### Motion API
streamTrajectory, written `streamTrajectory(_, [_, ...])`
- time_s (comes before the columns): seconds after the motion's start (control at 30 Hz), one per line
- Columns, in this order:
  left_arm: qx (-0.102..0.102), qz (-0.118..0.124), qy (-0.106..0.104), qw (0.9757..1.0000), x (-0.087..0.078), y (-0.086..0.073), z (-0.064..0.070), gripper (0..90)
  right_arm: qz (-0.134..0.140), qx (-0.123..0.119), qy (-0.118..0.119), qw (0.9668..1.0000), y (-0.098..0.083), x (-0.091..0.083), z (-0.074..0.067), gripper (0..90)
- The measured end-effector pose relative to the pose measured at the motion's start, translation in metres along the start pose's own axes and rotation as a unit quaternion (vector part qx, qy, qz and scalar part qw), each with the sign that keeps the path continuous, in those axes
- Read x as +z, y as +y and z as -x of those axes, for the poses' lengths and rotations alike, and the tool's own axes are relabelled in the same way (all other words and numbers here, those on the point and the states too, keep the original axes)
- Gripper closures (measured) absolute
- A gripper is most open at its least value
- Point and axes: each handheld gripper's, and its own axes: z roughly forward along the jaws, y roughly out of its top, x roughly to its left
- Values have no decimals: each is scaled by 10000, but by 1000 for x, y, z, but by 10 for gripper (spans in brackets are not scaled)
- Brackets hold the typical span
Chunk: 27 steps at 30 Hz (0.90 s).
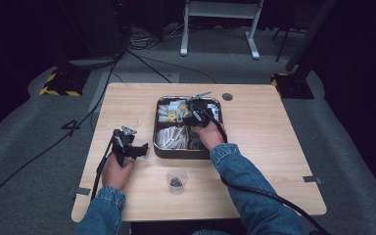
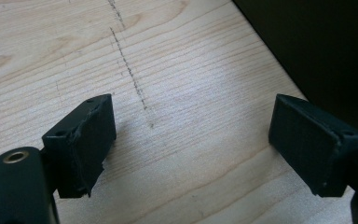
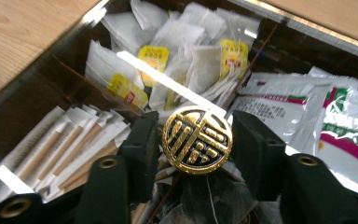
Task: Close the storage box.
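- The right gripper [image 3: 197, 142] is over the metal tray [image 1: 157, 128], which stands in the middle of the table [image 1: 269, 142] toward its far edge. Its jaws are clenched on a round golden knob [image 3: 197, 140], one jaw on each side.
- I judge that the knob belongs to a glass lid over the tray, because bright reflections cross the compartments; this I cannot tell for sure. If it is so, the grip is on a small round thing, and it could slip or turn between the jaws when lifted.
- A lid that tilts could knock the rim of the tray or fall on the tea bags [image 3: 186, 60], the packets [image 3: 340, 121] and the wrapped sticks [image 3: 70, 140] below.
- The left gripper [image 2: 191, 140] rests near the left edge of the table, its jaws released and wide apart over bare wood, so it gives no support to the tray, which could shift.
- The small plastic cup [image 1: 176, 179] stands near the front edge, close to the right sleeve [image 1: 247, 181]; a backward move of this arm could upset it.
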Motion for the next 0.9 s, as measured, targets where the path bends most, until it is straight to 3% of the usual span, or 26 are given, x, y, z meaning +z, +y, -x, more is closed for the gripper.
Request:
streamTrajectory(0.6, [2, 1, 0, 10000, 0, 0, 0, 153, 591, -11, 287, 9978, 12, -58, 14, 432])
streamTrajectory(0.9, [-10, 1, -7, 10000, 0, 0, 0, 153, 867, 14, 297, 9958, -2, -95, 33, 426])
